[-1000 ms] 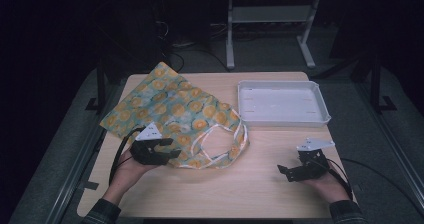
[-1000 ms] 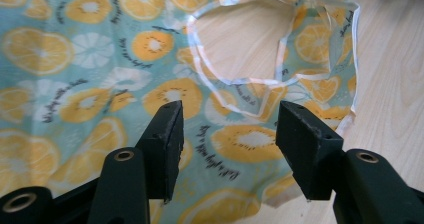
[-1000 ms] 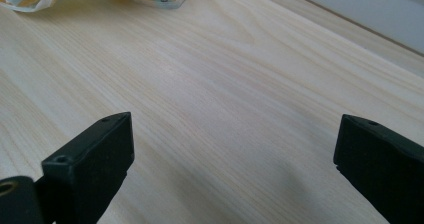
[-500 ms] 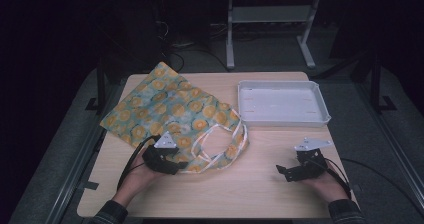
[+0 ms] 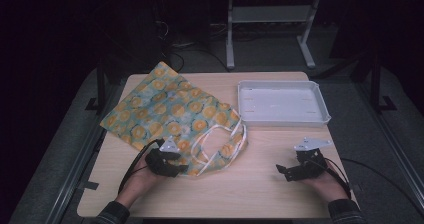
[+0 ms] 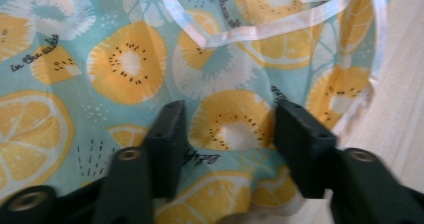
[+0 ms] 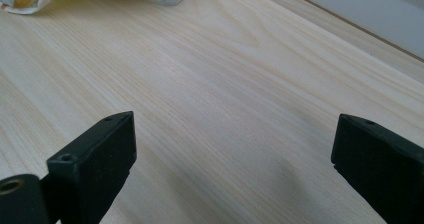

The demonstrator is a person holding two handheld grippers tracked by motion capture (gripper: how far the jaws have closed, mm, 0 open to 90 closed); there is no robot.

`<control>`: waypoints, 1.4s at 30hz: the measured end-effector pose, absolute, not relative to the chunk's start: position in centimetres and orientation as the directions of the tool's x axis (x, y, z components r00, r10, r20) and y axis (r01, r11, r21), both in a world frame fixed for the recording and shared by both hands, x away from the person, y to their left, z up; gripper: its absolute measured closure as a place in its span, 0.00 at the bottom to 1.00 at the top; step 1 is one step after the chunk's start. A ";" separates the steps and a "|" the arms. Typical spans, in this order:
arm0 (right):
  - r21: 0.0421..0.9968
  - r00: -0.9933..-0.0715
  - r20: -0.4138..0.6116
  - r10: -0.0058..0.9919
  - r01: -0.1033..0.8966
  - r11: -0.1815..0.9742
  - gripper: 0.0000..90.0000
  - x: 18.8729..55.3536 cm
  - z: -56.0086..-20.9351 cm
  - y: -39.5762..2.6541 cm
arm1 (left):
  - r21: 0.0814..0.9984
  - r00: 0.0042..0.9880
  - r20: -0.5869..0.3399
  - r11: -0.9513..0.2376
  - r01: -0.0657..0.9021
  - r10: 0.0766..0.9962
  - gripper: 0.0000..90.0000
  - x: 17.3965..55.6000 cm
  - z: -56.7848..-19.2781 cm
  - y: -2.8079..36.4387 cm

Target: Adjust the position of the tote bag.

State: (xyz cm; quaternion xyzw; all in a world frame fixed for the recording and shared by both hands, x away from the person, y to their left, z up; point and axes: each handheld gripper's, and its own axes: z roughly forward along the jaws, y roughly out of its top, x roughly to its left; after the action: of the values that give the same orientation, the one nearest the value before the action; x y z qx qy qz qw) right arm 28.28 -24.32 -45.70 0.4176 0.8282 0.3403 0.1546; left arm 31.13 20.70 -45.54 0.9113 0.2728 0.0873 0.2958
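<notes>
1 fruit-print cloth bag [image 5: 172, 111] w/ 2 white loop handles [image 5: 220, 146], its near edge under & betw. the left jaws; 1 white tray [image 5: 282, 103] well beyond the right jaws; 2 grippers, left [image 5: 176, 168] & right [image 5: 286, 172]; 1 wooden table [image 5: 250, 194].

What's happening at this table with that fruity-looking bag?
A person holds a gripper in each hand. The left gripper sits over the near edge of a flat teal cloth bag printed with orange citrus slices, its fingers straddling a fold of fabric and just closing in, not yet clamped. The right gripper waits open over the bare wooden table. An empty white plastic tray sits beyond.
</notes>
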 end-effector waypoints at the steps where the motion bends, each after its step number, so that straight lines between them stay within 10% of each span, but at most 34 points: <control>1: 0.692 -0.603 0.028 0.798 0.587 0.419 0.04 28.3 -45.7 -24.3 | 0.585 0.835 -0.006 -0.675 0.449 0.550 0.62 31.0 -45.4 20.6; 9: 0.691 -0.605 0.024 0.796 0.585 0.424 0.04 28.3 -45.7 -24.3 | 0.578 0.853 0.001 -0.696 0.426 0.523 0.96 30.9 -45.3 20.6; 42: 0.680 -0.677 -0.023 0.735 0.529 0.508 0.05 29.5 -44.9 -22.0 | 0.543 0.836 -0.144 -0.664 0.514 0.530 0.99 26.6 -44.6 25.3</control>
State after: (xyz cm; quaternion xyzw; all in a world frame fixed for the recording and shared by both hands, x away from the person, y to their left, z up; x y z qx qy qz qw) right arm 29.54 -21.98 -44.89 0.3699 0.8541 0.3304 0.1563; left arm 26.65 25.31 -44.62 0.9119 0.2861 0.0130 0.2938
